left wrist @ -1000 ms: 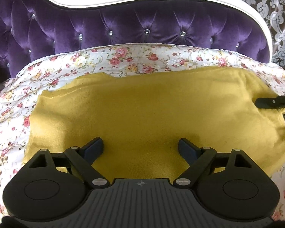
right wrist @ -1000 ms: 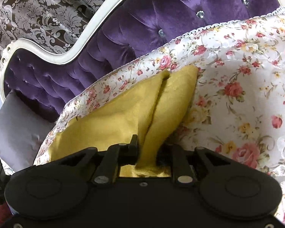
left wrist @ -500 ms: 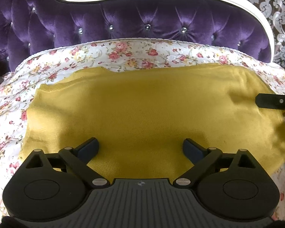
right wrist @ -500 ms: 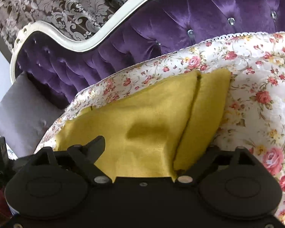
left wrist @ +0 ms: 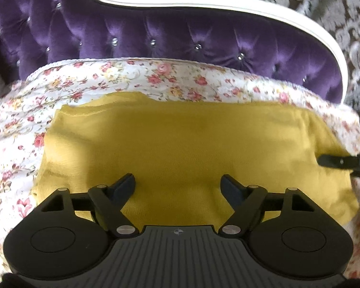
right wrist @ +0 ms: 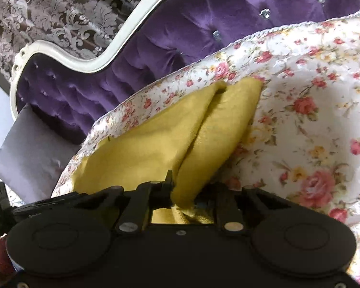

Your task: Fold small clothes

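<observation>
A mustard-yellow knit garment (left wrist: 180, 144) lies spread flat on a floral sheet (left wrist: 156, 79). My left gripper (left wrist: 178, 186) is open over its near edge, holding nothing. In the right wrist view my right gripper (right wrist: 187, 192) is shut on a raised fold of the same garment (right wrist: 204, 132) at its right end. The right gripper's finger also shows at the right edge of the left wrist view (left wrist: 336, 160), on the garment's right side.
A purple tufted sofa back (left wrist: 180, 36) with a white frame (left wrist: 228, 2) rises behind the sheet. A grey cushion (right wrist: 28, 144) lies at the left in the right wrist view. Patterned wallpaper (right wrist: 48, 12) is behind.
My right gripper opened half a second ago and has shut again on the garment's right fold. My left gripper stayed open and drew back slightly.
</observation>
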